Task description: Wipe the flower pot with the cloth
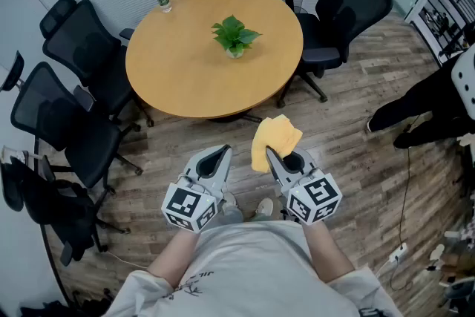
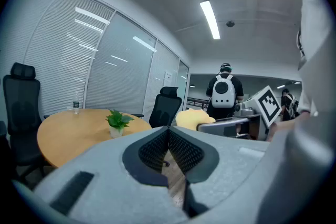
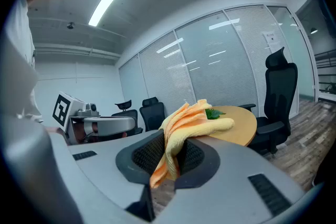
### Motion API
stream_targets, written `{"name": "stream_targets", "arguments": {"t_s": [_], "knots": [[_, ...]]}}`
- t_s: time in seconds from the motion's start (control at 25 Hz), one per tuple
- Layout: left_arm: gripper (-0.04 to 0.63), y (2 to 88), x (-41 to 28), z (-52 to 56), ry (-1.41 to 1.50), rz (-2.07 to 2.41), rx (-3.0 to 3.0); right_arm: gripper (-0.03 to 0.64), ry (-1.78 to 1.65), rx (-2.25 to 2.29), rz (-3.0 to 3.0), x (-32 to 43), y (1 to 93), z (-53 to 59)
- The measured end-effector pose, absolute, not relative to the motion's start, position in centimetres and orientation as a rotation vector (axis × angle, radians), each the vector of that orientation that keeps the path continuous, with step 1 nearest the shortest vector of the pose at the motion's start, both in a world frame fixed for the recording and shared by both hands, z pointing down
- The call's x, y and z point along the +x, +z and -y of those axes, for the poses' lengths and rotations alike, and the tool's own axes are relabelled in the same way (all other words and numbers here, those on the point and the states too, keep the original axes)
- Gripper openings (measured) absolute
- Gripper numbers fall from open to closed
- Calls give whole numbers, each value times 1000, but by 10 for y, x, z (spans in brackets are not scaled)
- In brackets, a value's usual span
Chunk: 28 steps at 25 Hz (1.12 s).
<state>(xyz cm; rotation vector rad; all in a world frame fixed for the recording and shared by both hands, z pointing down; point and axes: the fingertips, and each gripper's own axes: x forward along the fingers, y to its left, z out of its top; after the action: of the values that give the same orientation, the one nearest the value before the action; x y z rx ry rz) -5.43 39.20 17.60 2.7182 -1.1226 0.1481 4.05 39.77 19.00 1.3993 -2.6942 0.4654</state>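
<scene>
Out on the round table (image 1: 185,78) the flower pot (image 1: 234,50) stands untouched, well apart from us, so we have only the start: our right claw (image 1: 271,153) pinches the yellow cloth (image 1: 274,141), our left claw (image 1: 224,151) is closed on nothing, and all the wiping remains.

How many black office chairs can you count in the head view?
4. One chair at the table's far left, a second nearer, a third by the left wall, a fourth at the table's right. Others may be hidden.
</scene>
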Motion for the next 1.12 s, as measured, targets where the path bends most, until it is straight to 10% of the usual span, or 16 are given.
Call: {"name": "stream_targets", "arguments": {"t_s": [1.12], "knots": [[9,184,-13,-402,160,1120,2726,55,528,1362,2742,79,200,-408]]}}
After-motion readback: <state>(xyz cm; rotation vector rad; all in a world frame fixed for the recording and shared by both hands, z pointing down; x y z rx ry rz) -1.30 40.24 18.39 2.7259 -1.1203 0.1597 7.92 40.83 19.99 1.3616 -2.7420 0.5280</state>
